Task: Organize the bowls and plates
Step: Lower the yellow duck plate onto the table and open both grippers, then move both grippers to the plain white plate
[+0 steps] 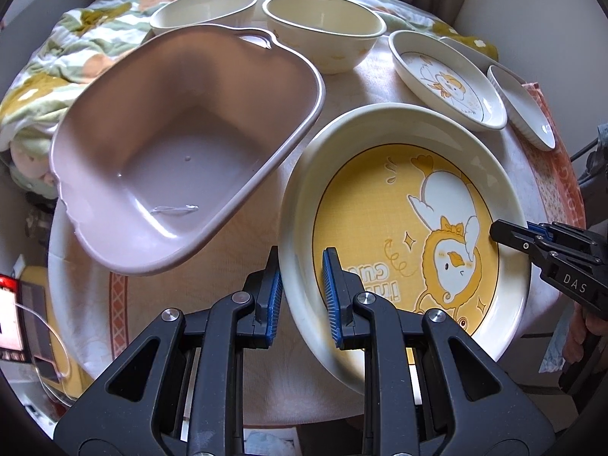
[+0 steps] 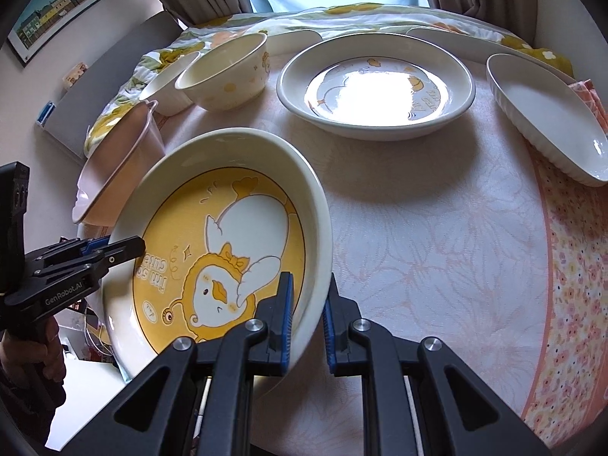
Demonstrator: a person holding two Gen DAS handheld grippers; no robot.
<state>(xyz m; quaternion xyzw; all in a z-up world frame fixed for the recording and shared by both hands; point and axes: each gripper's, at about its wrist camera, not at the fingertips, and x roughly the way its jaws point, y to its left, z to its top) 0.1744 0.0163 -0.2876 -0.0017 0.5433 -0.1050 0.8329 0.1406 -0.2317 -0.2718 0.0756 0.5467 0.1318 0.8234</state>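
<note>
A large yellow duck plate [image 1: 380, 205] [image 2: 212, 228] is held tilted above the table by both grippers. My left gripper [image 1: 302, 296] is shut on its left rim; it also shows in the right wrist view [image 2: 125, 249]. My right gripper [image 2: 308, 319] is shut on its right rim; it also shows in the left wrist view [image 1: 509, 233]. A mauve plastic basin [image 1: 182, 152] [image 2: 114, 163] stands empty just left of the plate. Two cream bowls [image 1: 323, 26] [image 2: 224, 72] stand behind it.
A smaller duck plate [image 1: 448, 79] [image 2: 376, 83] and a white oval ribbed dish [image 1: 520, 110] [image 2: 547, 114] sit at the far right of the round table [image 2: 437, 235]. A floral blanket [image 1: 57, 49] lies behind. The table edge runs close on the left.
</note>
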